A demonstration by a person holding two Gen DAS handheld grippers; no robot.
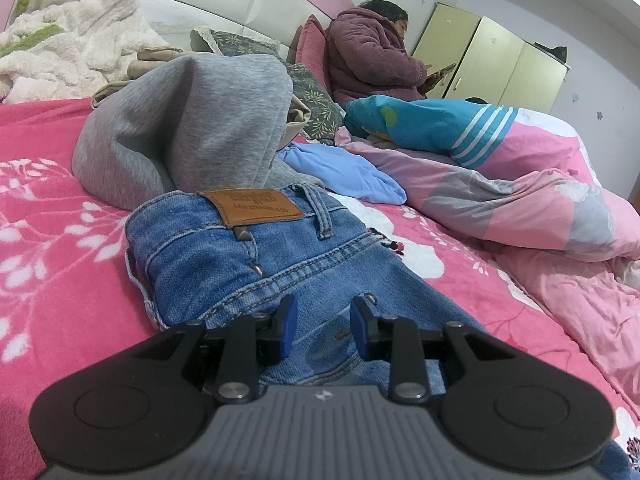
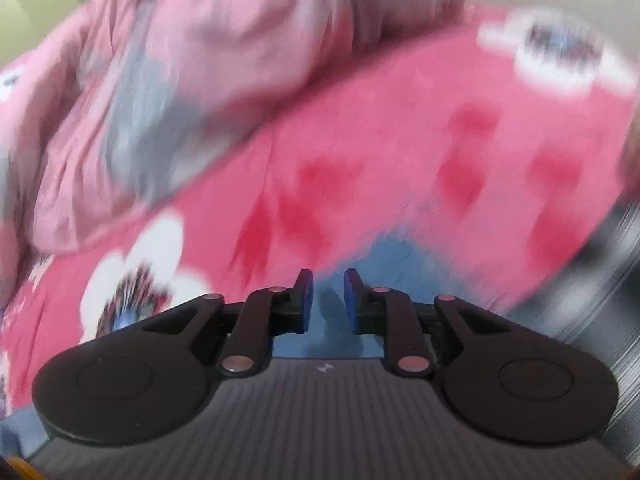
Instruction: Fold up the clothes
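We hover both part-open, empty tongs, left [image 1: 324,314] and right [image 2: 327,300], over heavy, stiff jeans [image 1: 248,264]; the waistband ahead of the left grips best.

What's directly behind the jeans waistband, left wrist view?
A crumpled grey hoodie lies behind the jeans, touching the waistband, with a light-blue garment beside it. What lies beneath them is covered.

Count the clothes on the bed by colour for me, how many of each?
Blue denim: 1, the jeans
Grey: 1, the hoodie
Light blue: 1, the crumpled garment
Beige: 1, the garment half hidden behind the hoodie
Total: 4
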